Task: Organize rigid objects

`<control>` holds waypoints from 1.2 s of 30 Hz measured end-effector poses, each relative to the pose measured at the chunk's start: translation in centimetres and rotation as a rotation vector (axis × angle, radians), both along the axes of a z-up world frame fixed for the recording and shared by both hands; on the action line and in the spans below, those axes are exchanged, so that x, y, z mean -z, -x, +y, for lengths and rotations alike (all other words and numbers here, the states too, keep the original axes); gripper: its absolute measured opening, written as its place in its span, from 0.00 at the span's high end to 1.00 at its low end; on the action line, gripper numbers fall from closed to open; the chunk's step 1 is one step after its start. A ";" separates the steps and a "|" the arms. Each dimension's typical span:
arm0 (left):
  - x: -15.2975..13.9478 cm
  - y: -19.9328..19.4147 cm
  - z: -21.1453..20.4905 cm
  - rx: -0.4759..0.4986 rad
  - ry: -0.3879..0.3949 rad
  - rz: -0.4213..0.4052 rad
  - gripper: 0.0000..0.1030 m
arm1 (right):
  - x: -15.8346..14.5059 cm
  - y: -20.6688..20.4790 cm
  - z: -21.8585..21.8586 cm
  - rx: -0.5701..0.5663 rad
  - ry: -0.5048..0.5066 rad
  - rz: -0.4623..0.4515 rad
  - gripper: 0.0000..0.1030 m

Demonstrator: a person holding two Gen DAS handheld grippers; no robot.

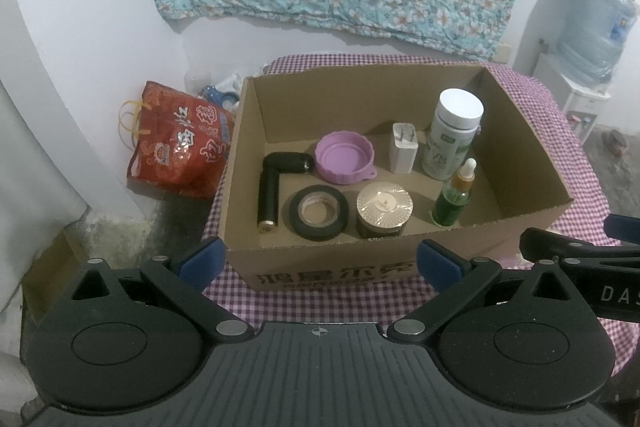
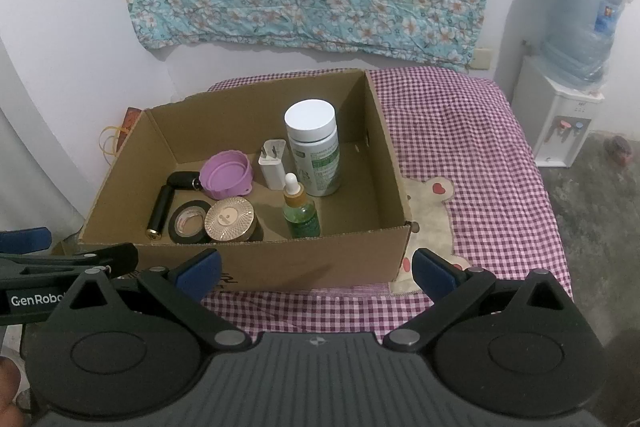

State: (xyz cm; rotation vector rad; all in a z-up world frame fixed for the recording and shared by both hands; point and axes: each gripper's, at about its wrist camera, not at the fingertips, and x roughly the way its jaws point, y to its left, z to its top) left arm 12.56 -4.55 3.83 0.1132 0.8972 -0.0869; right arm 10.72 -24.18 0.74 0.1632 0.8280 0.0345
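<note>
I hold my left gripper [image 1: 318, 261] and right gripper [image 2: 316, 267] side by side just short of the box [image 1: 320, 267], both with fingers spread wide and empty, since I judge the sorting done or nearly so. Just ahead, inside the near wall, sit one torch [image 1: 269, 195], one tape roll [image 1: 319, 211], one gold-lidded jar [image 1: 384, 209] and one dropper bottle [image 1: 456, 195]. Behind them stand one purple lid [image 1: 345, 157], one charger [image 1: 404, 148] and one white-capped bottle [image 1: 454, 133]. Seven things, grouped left of centre, leaving the right end free. The checked cloth [image 2: 460, 131] to my right carries nothing loose.
</note>
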 end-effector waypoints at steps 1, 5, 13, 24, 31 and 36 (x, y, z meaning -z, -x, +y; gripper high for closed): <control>0.0 0.0 0.0 0.000 0.000 -0.001 0.01 | 0.0 0.0 0.0 0.000 0.000 0.000 0.00; 0.0 0.0 0.0 0.000 0.001 0.000 0.01 | 0.0 0.0 -0.1 -0.001 0.000 0.000 0.00; 0.0 0.0 0.0 -0.001 0.001 -0.001 0.01 | 0.0 0.0 0.0 -0.001 0.000 0.000 0.00; 0.0 0.0 0.1 0.001 0.002 -0.002 0.01 | -0.1 0.0 0.0 -0.002 -0.001 -0.001 0.00; 0.0 0.0 0.1 0.002 0.001 -0.003 0.01 | -0.2 0.1 0.0 0.001 0.001 -0.001 0.00; 0.0 0.1 0.1 0.001 0.003 -0.002 0.01 | -0.2 0.1 0.0 -0.001 0.001 -0.002 0.00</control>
